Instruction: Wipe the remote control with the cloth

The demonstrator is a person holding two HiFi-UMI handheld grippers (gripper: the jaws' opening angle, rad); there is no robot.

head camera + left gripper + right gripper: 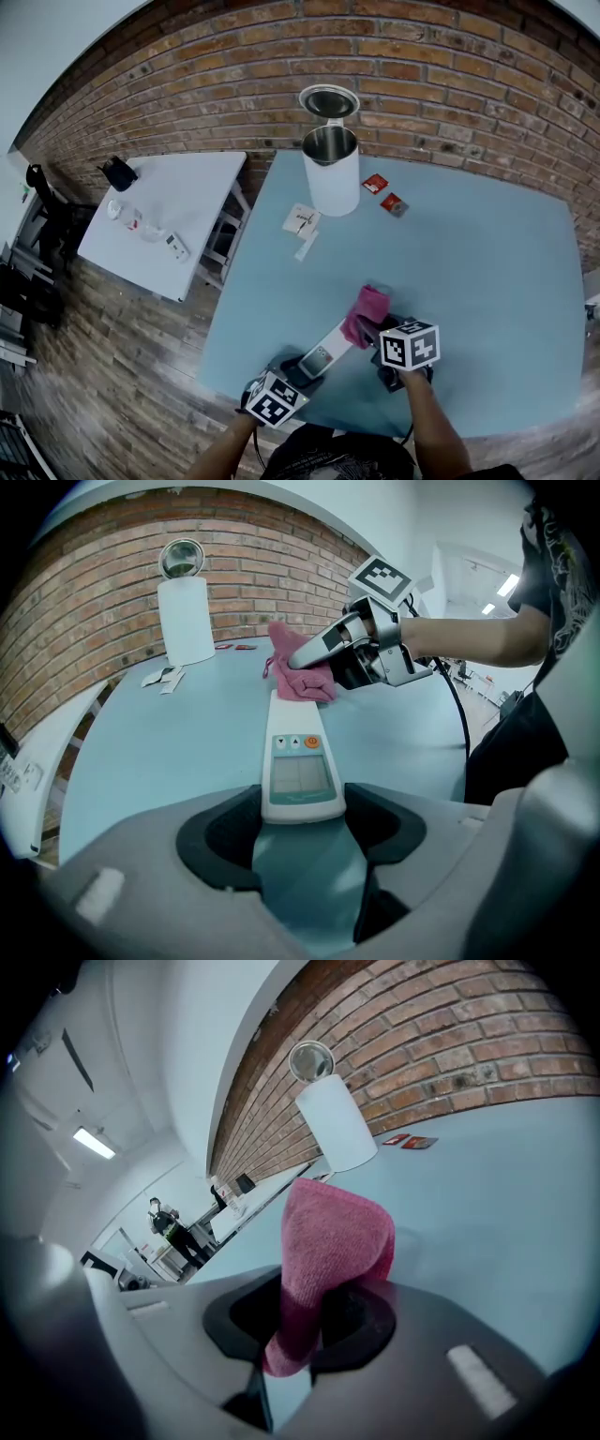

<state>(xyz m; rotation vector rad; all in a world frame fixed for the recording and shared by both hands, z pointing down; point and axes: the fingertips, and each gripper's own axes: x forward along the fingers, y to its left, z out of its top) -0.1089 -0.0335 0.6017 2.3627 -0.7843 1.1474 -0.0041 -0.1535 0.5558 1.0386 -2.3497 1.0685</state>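
Cloth on far end of remote control, both grippers clamped.
Left gripper (302, 829) grips the near end of the white remote control (298, 761), jaws wide but pressed on its sides; the remote lies flat on the blue table (469, 281), near the front edge. Right gripper (309, 1327) is clenched on the pink cloth (330, 1241), which sticks up out of the jaws in a fold. In the left gripper view the cloth sits on the remote's far end. White canister (331, 171) stands well apart at the table's back.
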